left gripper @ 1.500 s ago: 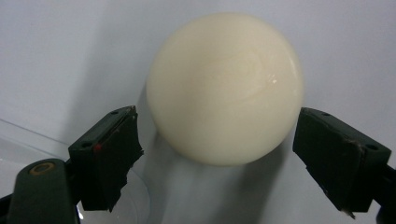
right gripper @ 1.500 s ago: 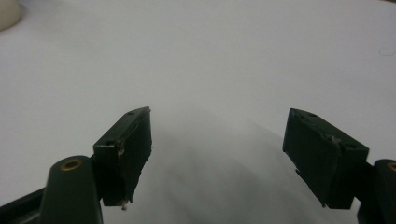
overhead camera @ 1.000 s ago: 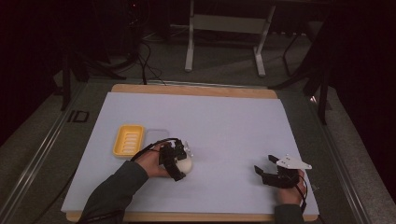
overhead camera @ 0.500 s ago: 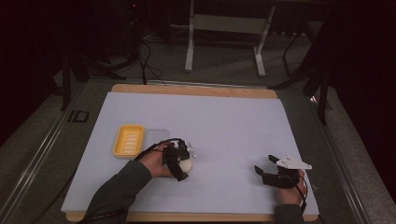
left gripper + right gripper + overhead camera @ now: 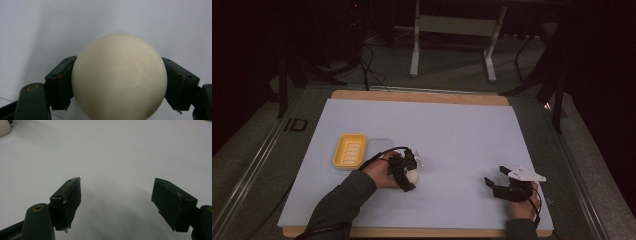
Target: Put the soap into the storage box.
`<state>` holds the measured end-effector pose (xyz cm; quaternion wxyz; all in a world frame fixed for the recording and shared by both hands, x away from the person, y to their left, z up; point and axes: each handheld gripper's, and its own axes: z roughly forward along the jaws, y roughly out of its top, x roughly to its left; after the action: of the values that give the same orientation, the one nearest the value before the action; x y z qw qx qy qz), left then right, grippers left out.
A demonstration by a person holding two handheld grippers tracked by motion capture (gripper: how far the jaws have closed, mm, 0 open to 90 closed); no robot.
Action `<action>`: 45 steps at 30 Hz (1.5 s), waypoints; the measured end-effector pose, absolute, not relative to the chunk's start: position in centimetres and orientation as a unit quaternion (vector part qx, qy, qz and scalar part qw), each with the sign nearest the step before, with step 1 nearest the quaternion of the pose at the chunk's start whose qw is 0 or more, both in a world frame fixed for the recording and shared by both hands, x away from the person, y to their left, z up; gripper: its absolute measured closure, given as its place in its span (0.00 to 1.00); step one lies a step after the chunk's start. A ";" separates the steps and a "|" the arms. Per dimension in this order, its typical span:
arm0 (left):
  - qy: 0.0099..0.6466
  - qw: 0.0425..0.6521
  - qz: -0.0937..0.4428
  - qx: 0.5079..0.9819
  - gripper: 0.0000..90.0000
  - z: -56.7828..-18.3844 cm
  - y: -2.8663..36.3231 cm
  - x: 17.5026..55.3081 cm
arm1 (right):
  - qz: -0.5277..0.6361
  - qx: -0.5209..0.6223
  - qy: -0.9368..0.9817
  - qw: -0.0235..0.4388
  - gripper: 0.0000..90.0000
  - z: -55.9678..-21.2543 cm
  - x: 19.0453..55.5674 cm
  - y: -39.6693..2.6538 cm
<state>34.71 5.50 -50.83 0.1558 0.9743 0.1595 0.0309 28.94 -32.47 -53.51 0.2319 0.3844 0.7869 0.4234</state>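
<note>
A cream-white ball (image 5: 119, 77) sits between the jaws of my left gripper (image 5: 117, 80), and both pads press on its sides. The jaws have just been closing onto it. From above, that ball (image 5: 412, 176) shows at the left gripper (image 5: 407, 172) in the front left part of the white mat (image 5: 452, 130). A yellow ribbed dish (image 5: 350, 150) lies just left of that hand. My right gripper (image 5: 498, 181) rests low over the mat at the front right, jaws wide apart. In its own view, the right gripper (image 5: 116, 202) holds nothing.
A thin clear lid (image 5: 379, 146) lies beside the yellow dish. The mat lies on a wooden board (image 5: 422, 96) whose edge shows at the back. Behind the table stand a metal frame (image 5: 452, 25) and cables on the floor.
The left gripper has closed on the ball and shifted slightly. The right gripper has stayed where it was.
</note>
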 end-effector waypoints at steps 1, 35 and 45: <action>0.159 0.154 0.030 0.975 0.26 -50.8 5.5 34.7 | 0.423 0.384 0.787 0.232 0.26 -53.5 28.9 -32.5; 0.129 0.081 0.020 0.988 0.27 -50.3 6.5 33.8 | 0.425 0.385 0.786 0.233 0.26 -53.5 28.9 -32.5; 0.129 0.077 0.020 0.988 0.27 -50.2 7.1 33.7 | 0.424 0.384 0.786 0.233 0.26 -53.5 28.9 -32.5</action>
<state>33.70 7.10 -50.17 0.0769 0.9885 0.1290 0.0198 28.90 -32.50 -53.50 0.2331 0.3843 0.7860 0.4245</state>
